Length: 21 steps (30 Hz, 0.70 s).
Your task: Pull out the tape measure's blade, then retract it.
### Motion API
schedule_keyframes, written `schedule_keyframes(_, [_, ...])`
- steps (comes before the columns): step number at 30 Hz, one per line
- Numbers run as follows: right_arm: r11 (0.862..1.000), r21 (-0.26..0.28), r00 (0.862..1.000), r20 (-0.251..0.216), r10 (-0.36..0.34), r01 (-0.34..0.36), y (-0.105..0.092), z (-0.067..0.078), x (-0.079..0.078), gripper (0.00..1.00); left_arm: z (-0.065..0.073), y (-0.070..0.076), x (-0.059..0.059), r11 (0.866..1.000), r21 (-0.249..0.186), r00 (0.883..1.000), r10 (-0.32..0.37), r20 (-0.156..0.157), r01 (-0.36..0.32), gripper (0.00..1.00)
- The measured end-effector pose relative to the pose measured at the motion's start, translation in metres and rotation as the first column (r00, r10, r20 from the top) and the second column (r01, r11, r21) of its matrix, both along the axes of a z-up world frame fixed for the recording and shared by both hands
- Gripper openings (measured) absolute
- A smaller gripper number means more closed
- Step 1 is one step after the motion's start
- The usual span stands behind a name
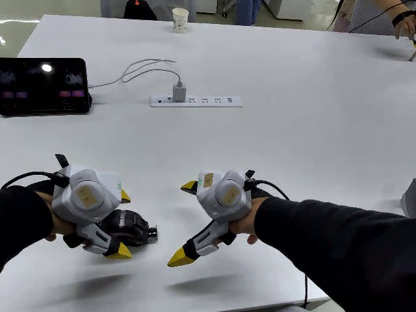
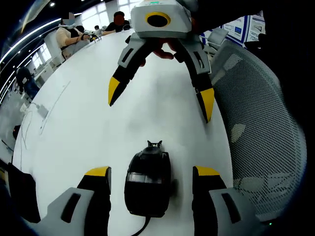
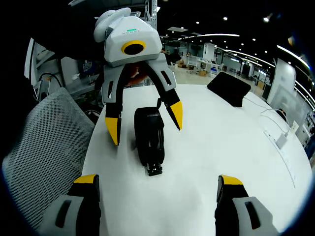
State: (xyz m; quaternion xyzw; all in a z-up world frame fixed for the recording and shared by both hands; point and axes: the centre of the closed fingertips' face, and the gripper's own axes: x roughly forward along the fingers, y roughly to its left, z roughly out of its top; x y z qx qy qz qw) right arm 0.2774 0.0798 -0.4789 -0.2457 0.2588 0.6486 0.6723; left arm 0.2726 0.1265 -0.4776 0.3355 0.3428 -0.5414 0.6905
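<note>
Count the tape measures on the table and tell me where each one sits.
1. The black tape measure lies on the white table between the open jaws of the left gripper, a gap on each side. Nothing seems to hide another.

Nothing legible comes through on any of my feeds. In the head view I see a yellowish sticker [image 1: 86, 195] on the housing of the left gripper [image 1: 123, 223] at 8 o'clock. There is a second sticker [image 1: 229, 194] on the right gripper [image 1: 182, 222] near 6 o'clock. I can make out no characters on either. The paper cup [image 1: 180, 19] at 12 o'clock carries a faint print, too small for me to read. In the right gripper view, a small green mark [image 3: 130, 30] sits on the white housing at 11 o'clock, unreadable. In the left gripper view, the blue-and-white posters [image 2: 241, 29] at 1 o'clock are blurred.
</note>
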Motion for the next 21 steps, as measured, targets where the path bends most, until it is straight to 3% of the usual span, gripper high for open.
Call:
schedule_keyframes(3, [1.0, -0.001, 1.0, -0.015, -0.001, 0.001, 0.004, -0.005, 0.001, 0.99, -0.001, -0.002, 0.002, 1.0, -0.008, 1.0, 0.01, -0.022, -0.01, 0.61])
schedule_keyframes(12, [0.999, -0.025, 0.999, -0.02, 0.031, -0.031, 0.008, -0.015, -0.003, 0.99, -0.008, 0.0, 0.005, 0.999, 0.044, 1.0, -0.019, -0.012, 0.02, 0.51])
schedule_keyframes(15, [0.998, -0.031, 0.999, -0.018, 0.049, -0.049, 0.01, -0.018, -0.004, 0.99, -0.009, 0.002, 0.007, 0.998, 0.061, 1.0, -0.024, -0.011, 0.025, 0.43])
schedule_keyframes(17, [0.998, -0.035, 0.998, -0.014, 0.056, -0.057, 0.01, -0.019, -0.004, 0.99, -0.01, 0.002, 0.007, 0.998, 0.062, 1.0, -0.006, -0.026, 0.007, 0.33])
schedule_keyframes(21, [0.998, -0.03, 0.998, -0.018, 0.054, -0.055, 0.013, -0.017, -0.003, 0.99, -0.01, 0.004, 0.007, 0.998, 0.069, 1.0, -0.002, -0.012, 0.002, 0.32])
